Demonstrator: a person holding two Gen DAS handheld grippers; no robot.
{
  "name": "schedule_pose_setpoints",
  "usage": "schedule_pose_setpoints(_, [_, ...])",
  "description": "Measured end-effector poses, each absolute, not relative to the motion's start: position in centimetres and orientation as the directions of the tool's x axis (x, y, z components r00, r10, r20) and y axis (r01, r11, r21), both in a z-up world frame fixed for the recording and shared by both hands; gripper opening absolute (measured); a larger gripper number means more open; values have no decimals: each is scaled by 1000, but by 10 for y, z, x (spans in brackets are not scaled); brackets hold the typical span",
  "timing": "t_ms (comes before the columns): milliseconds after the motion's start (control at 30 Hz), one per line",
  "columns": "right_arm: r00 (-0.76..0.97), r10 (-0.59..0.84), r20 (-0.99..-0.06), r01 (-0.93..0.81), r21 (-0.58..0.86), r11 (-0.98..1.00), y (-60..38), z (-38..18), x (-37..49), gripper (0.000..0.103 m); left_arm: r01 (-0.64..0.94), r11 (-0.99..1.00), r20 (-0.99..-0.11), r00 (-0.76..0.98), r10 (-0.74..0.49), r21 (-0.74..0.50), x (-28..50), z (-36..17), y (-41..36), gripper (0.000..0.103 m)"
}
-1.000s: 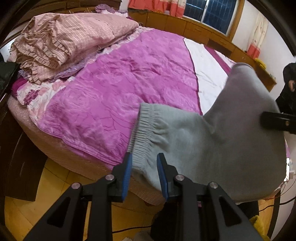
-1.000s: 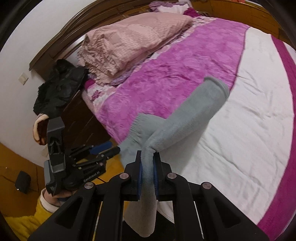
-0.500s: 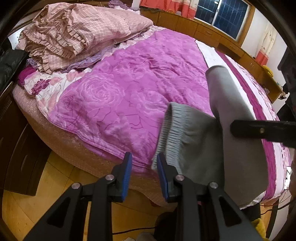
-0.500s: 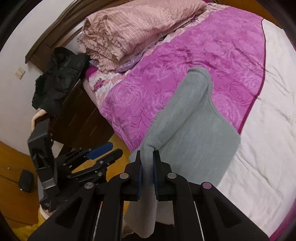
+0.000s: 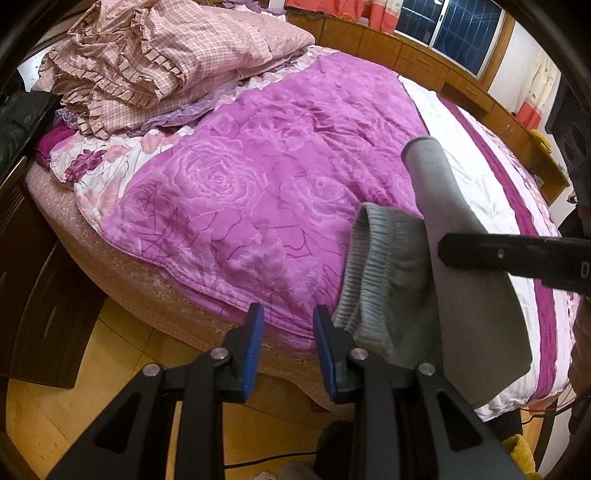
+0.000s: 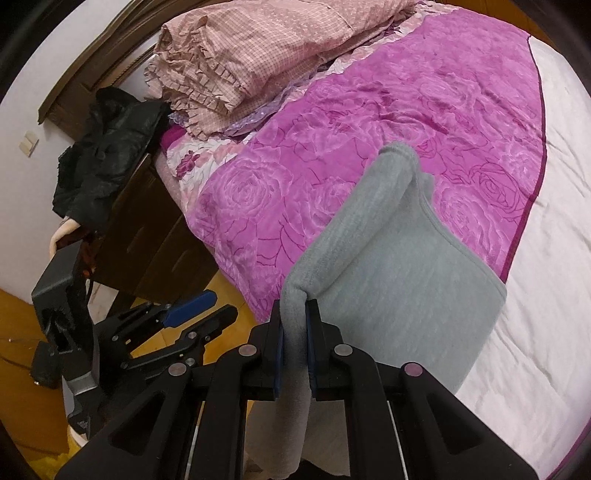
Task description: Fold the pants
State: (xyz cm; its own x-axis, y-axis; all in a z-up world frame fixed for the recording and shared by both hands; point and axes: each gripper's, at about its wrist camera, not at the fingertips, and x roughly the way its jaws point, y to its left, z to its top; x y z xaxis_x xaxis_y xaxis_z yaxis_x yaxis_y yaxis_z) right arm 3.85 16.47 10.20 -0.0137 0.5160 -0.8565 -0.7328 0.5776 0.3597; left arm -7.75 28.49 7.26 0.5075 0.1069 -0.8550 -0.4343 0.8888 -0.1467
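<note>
Grey fleece pants [image 6: 399,280] with ribbed waistband, draped over the purple rose-embossed quilt [image 6: 388,122] at the bed's near edge | right gripper [image 6: 294,332]: clamped on a pants fold, 6 o'clock in its view | left gripper [image 5: 288,347]: jaws parted, nothing between them, waistband at its 2 o'clock

Even indoor light, dark window [image 5: 454,33] at 1 o'clock, soft shadows; fisheye bending and black vignette at edges, sharp.
</note>
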Motion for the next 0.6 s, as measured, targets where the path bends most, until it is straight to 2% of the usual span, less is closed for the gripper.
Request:
schedule_pose_setpoints(200, [-6, 519, -855, -741, 353, 572, 172, 102, 35, 4, -444, 883, -855, 507, 109, -150, -79, 72, 287, 28])
schedule_pose_setpoints(333, [-33, 525, -850, -729, 380, 569, 177, 97, 35, 12, -442, 885, -855, 507, 110, -148, -79, 73, 287, 28])
schedule_pose_setpoints(433, [-41, 555, -831, -744, 396, 538, 179, 102, 31, 14, -440, 886, -851, 512, 112, -148, -79, 76, 287, 28])
schedule_pose_setpoints(600, [1, 591, -806, -784, 367, 501, 172, 123, 22, 32, -432, 887, -842, 529, 103, -162, -80, 83, 287, 28])
